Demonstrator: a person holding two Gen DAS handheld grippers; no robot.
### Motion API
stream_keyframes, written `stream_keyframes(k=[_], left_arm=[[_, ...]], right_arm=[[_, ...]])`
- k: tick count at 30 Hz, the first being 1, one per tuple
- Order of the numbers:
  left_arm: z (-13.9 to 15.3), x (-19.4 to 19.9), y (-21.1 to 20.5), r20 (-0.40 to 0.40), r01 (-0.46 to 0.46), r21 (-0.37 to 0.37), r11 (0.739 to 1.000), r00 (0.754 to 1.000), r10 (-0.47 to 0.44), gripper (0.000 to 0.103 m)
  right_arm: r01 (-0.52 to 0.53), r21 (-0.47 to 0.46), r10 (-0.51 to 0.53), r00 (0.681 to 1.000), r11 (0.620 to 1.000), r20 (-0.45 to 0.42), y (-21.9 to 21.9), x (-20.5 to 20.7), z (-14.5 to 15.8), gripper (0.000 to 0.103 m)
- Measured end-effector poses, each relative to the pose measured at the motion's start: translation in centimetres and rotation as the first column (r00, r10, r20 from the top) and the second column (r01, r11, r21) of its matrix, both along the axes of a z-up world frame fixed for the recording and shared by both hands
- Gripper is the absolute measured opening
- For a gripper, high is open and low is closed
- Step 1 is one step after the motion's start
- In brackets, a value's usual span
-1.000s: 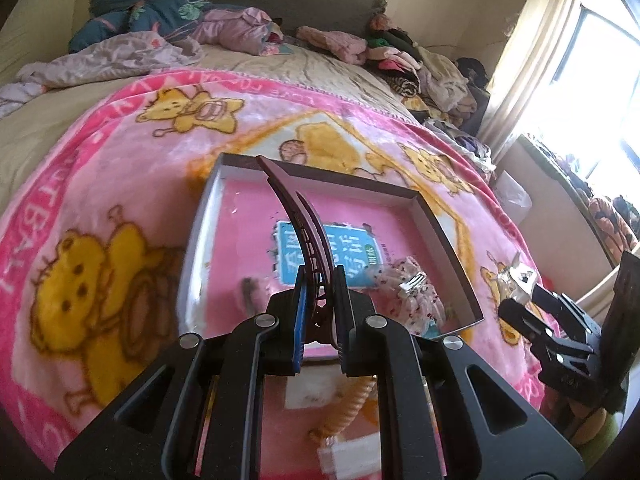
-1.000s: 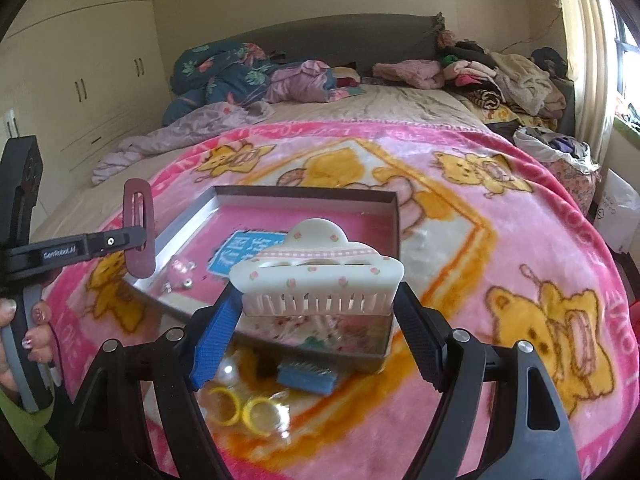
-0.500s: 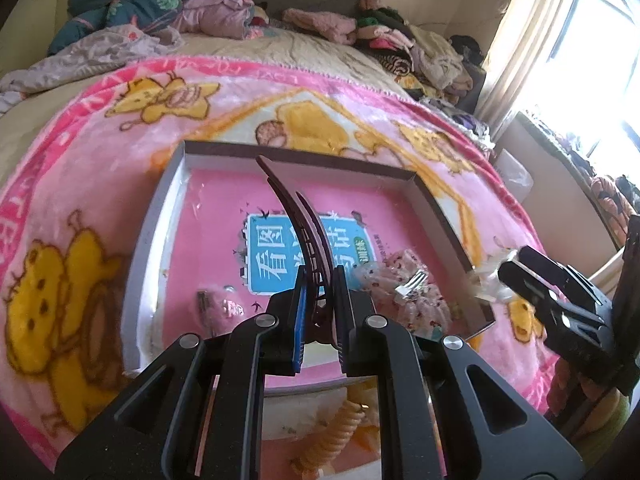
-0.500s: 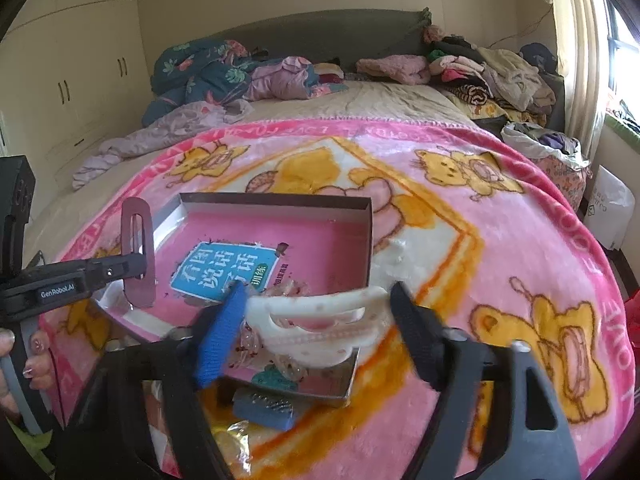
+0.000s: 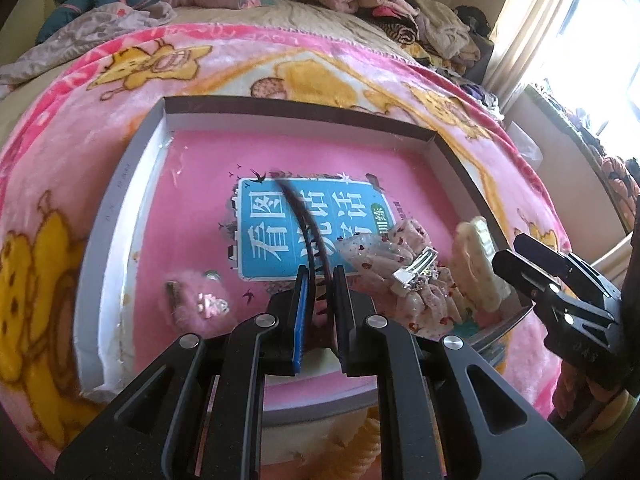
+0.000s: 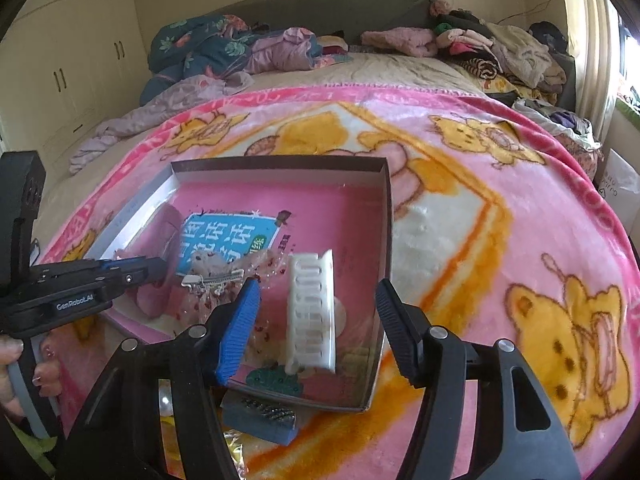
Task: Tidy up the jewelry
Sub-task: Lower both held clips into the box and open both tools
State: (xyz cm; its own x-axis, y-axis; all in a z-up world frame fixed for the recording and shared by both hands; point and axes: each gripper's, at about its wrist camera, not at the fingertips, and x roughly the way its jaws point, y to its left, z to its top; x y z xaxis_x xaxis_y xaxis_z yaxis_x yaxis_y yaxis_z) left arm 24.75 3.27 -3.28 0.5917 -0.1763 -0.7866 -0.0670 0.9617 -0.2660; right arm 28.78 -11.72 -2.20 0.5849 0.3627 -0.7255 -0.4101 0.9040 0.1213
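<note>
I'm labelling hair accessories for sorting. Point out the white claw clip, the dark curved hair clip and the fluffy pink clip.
white claw clip (image 6: 312, 312), right wrist view, on its toothed side.
dark curved hair clip (image 5: 306, 226), left wrist view, mid-arc above the jaws.
fluffy pink clip (image 5: 196, 300), left wrist view, on its fuzzy body.

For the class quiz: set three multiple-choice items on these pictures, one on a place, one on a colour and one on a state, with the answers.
1. Where does the white plastic claw hair clip lie?
A) in a drawer
B) inside the shallow grey-walled cardboard box
C) on the windowsill

2. What colour is the printed label on the box's pink floor?
A) blue
B) green
C) black

3. How do the left gripper's jaws stand?
A) wide open and empty
B) shut on a yellow ring
C) shut on the dark curved hair clip

Answers:
1 B: it rests on the box floor by the right wall.
2 A: it is blue with white characters.
3 C: the clip's end is pinched between the jaws.
</note>
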Motion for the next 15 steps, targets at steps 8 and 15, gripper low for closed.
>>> stream_keyframes(k=[8,15], left_arm=[[-0.21,0.39,-0.50,-0.001,0.007,-0.001,1.000,1.000,-0.007,0.006],[0.35,0.20,-0.51,0.015,0.007,-0.006,1.000,1.000,-0.007,0.018]], right_arm=[[0.004,0.002,-0.004,1.000,1.000,-0.010,-0.15,0.09,-0.50,0.060],[0.010,0.011,-0.010,1.000,1.000,-0.007,-0.58,-0.59,-0.34,0.063]])
